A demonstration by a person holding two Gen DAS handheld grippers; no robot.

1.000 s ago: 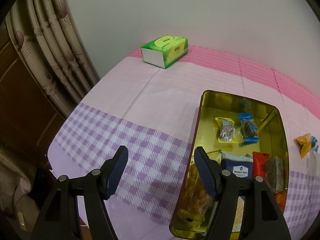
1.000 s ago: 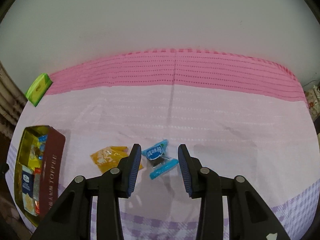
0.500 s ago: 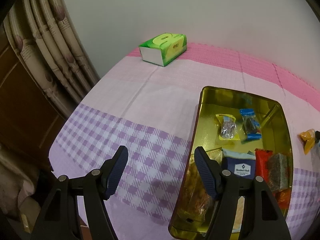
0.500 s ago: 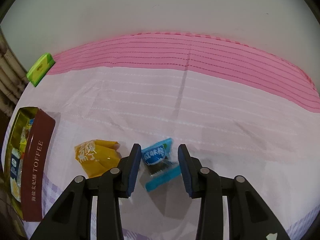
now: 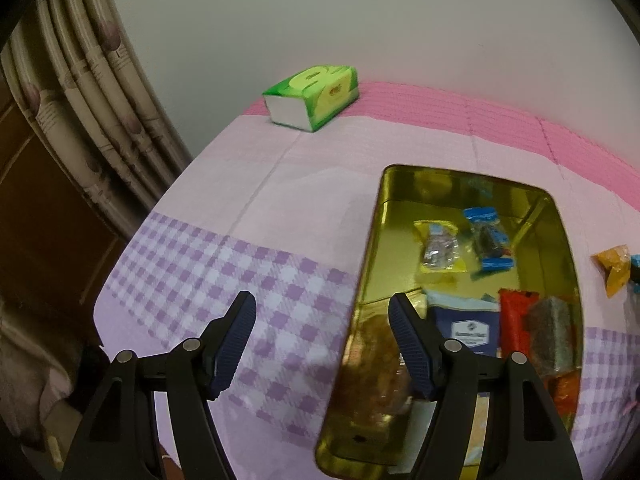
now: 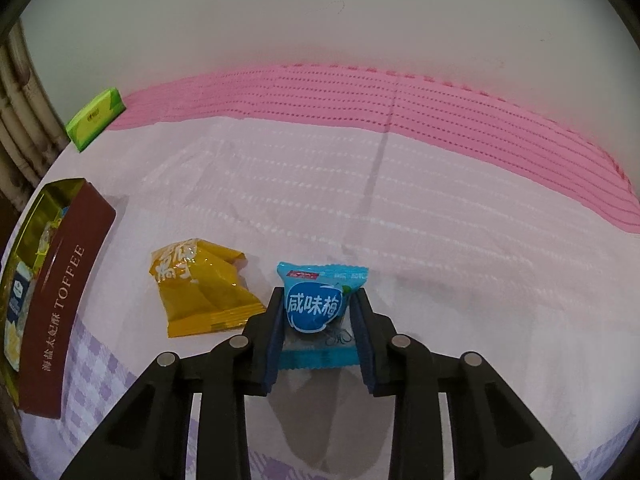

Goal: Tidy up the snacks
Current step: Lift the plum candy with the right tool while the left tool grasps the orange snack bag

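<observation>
My right gripper (image 6: pixel 317 295) is closing on a blue plum-candy packet (image 6: pixel 314 308) that lies on the pink tablecloth; its pads touch both sides of the packet. A yellow snack packet (image 6: pixel 204 292) lies just left of it, and it also shows at the right edge of the left wrist view (image 5: pixel 614 268). The gold toffee tin (image 5: pixel 368 264) holds several snacks, among them a small blue packet (image 5: pixel 488 240) and a navy packet (image 5: pixel 468 324). My left gripper (image 5: pixel 320 312) stands open and empty over the tin's left rim.
A green tissue box (image 5: pixel 316 96) stands at the back left near the wall. The tin's brown outer wall (image 6: pixel 60 304) is at the far left of the right wrist view. A curtain (image 5: pixel 92 92) hangs beyond the table's left edge.
My right gripper has come down around the blue packet and its jaws have narrowed onto it. The left gripper has kept its place and stayed open.
</observation>
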